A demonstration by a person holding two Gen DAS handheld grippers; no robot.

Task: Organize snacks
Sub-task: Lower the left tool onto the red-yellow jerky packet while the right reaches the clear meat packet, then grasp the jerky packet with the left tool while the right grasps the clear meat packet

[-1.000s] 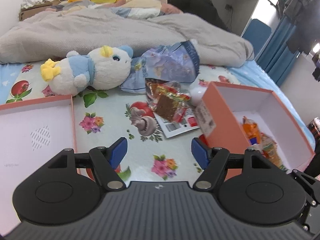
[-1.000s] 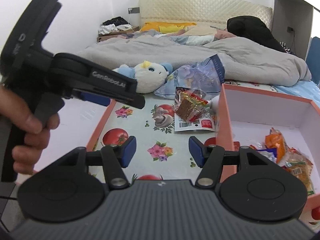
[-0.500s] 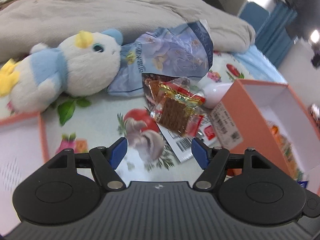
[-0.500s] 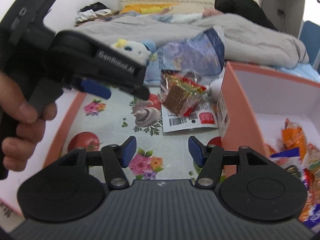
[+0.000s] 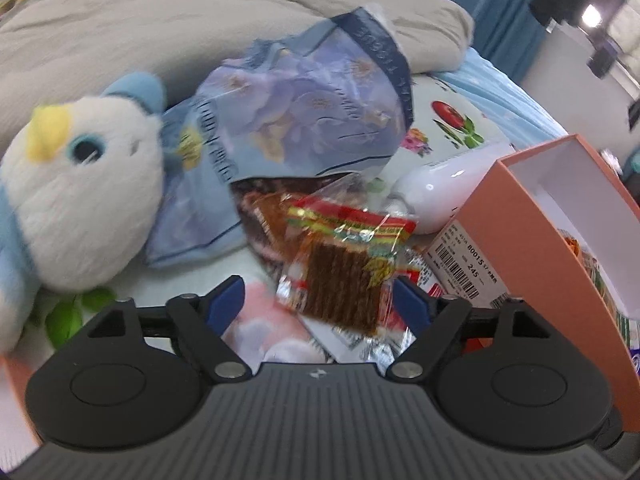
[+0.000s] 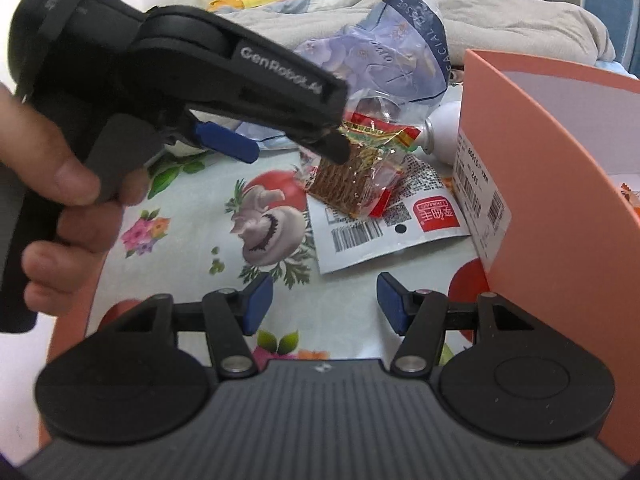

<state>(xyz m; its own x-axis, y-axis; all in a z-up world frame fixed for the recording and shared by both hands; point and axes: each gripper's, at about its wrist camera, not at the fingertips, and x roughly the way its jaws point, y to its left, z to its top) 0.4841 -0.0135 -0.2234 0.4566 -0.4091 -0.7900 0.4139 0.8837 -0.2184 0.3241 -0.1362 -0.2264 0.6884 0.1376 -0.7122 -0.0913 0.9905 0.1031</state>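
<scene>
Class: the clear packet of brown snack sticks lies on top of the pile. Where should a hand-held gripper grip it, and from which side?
Probably across the snack packet at its flat middle, from above: it lies tilted on the white pouch, edges crinkly and thin.

The plush penguin (image 5: 80, 196) is blurred and cut off at the left edge. The orange box (image 6: 568, 184) runs past the right edge, its snacks (image 5: 600, 280) barely visible. The left gripper (image 6: 294, 142) hides part of the clear snack packet (image 6: 356, 168).
</scene>
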